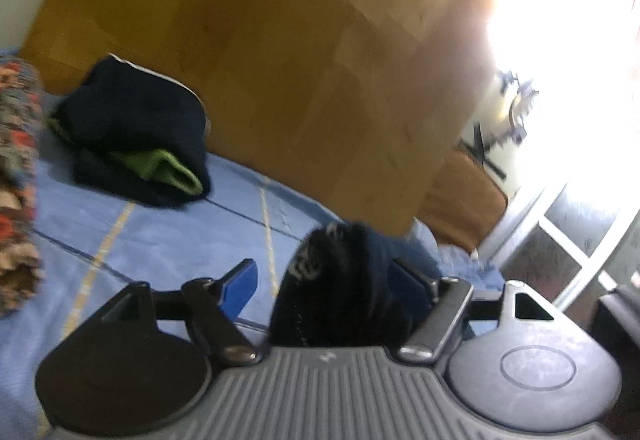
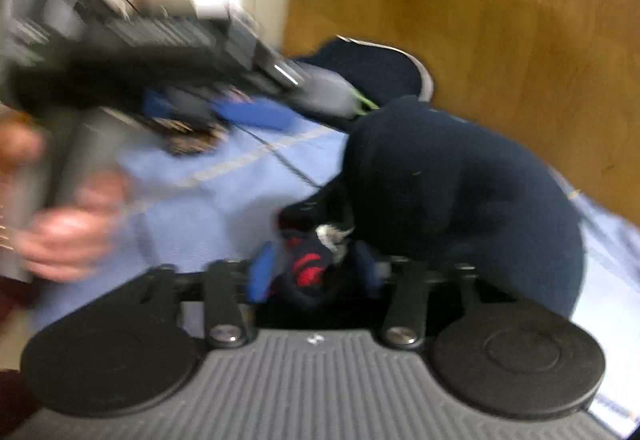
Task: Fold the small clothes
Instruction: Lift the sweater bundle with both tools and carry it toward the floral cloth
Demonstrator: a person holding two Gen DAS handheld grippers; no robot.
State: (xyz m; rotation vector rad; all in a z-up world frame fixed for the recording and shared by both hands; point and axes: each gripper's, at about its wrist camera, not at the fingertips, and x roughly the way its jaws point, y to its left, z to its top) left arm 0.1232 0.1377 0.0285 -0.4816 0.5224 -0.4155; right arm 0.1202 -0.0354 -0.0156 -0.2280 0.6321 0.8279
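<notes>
In the left wrist view my left gripper [image 1: 324, 284] stands open over the blue bedspread [image 1: 160, 240]. A dark bunched garment [image 1: 340, 280] lies between its blue pads [image 1: 240, 288], well apart from the left one. In the right wrist view my right gripper [image 2: 314, 272] is open around a small navy piece with a red pattern [image 2: 308, 268], and no firm pinch shows through the blur. A larger navy garment [image 2: 452, 192] is heaped just beyond it on the right. The left gripper [image 2: 204, 112] appears blurred at upper left, held by a hand [image 2: 68, 232].
A folded navy and green pile [image 1: 136, 136] rests at the back of the bed against a wooden wardrobe [image 1: 280, 60]. A patterned cushion [image 1: 16, 160] lies along the left edge. Bright glare from a glazed door [image 1: 560, 80] fills the right.
</notes>
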